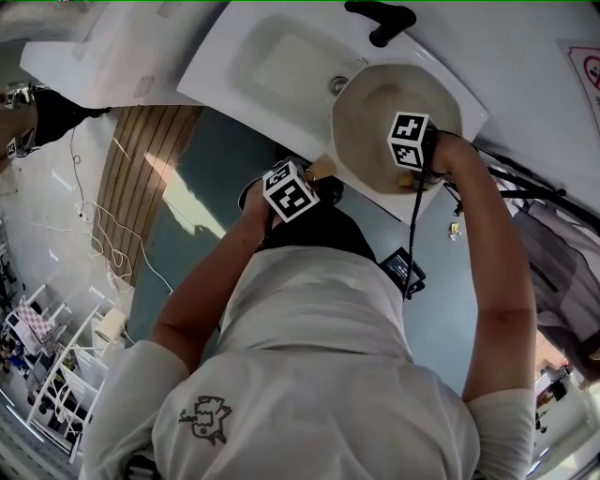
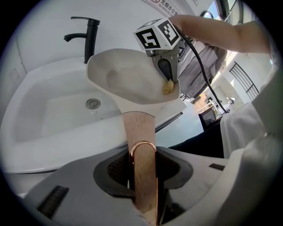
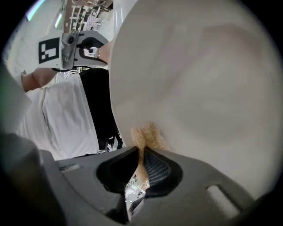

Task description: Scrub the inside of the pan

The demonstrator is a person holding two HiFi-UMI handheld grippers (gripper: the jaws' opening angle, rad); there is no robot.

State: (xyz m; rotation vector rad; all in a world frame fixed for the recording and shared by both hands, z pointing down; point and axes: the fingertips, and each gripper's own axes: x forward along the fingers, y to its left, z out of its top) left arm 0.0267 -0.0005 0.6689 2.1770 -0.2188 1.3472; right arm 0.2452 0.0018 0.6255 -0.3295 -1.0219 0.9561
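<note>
Head view looks steeply down over the person (image 1: 319,375) onto the sink (image 1: 281,66); left gripper view faces along the handle (image 2: 137,128) into the pan (image 2: 124,79); right gripper view sits close against its inside; all share it.

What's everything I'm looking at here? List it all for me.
pan: one, cream, with a wooden handle, held above the sink
scrub pad: one, tan, against the pan's inside near its rim
sink: one, white, under the pan
tap: one, black, at the sink's back edge
drain: one, silver, in the basin
left gripper: grey, shut on the handle
right gripper: grey, shut on the scrub pad
person: white shirt, one hand on each gripper
</note>
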